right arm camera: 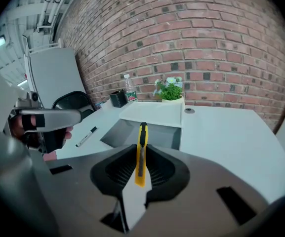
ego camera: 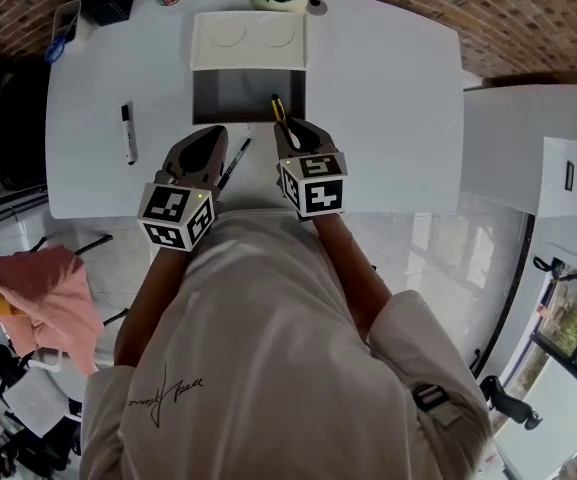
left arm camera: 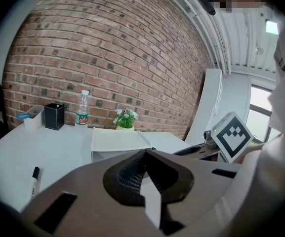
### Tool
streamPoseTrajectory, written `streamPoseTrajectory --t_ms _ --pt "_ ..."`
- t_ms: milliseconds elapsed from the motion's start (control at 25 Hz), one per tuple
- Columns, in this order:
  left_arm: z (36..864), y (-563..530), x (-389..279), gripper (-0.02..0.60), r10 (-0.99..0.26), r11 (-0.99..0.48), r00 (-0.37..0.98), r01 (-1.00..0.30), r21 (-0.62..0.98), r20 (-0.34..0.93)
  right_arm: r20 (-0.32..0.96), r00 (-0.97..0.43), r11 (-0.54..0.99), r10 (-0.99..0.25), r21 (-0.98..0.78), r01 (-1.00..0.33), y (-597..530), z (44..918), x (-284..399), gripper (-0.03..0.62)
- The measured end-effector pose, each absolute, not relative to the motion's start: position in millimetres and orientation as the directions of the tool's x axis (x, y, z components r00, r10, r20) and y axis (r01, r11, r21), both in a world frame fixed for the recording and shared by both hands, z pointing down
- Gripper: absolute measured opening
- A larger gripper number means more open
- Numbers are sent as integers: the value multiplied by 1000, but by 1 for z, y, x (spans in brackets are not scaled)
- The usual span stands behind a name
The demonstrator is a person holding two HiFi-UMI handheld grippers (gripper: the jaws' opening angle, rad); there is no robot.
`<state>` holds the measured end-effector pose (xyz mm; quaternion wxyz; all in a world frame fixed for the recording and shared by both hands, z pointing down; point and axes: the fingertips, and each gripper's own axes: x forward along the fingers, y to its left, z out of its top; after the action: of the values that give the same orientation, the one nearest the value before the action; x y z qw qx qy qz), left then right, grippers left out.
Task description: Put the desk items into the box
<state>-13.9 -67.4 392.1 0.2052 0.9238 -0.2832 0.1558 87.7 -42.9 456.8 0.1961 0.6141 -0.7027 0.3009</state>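
Knife (right arm camera: 141, 152) clamped in your right claw (ego camera: 288, 133), poking past the jaws at the box's (ego camera: 230, 98) lower-right edge; left claw (ego camera: 213, 140) closed, empty.

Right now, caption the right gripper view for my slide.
Right gripper, shut on a yellow utility knife, faces the open box.

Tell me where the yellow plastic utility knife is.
The yellow plastic utility knife is clamped in the right gripper, centre of the head view, its tip at the near right corner of the open grey box.
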Motion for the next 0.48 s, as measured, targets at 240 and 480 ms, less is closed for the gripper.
streamPoseTrajectory --t_ms 240,480 --pt "387 -70 -11 5 -459 -760 797 -581 291 393 635 -205 117 -745 -178 -977 -53 451 80 77" --pt "386 -76 -12 5 -456 -765 798 -578 285 395 633 -236 156 -737 -179 -971 -59 447 71 77"
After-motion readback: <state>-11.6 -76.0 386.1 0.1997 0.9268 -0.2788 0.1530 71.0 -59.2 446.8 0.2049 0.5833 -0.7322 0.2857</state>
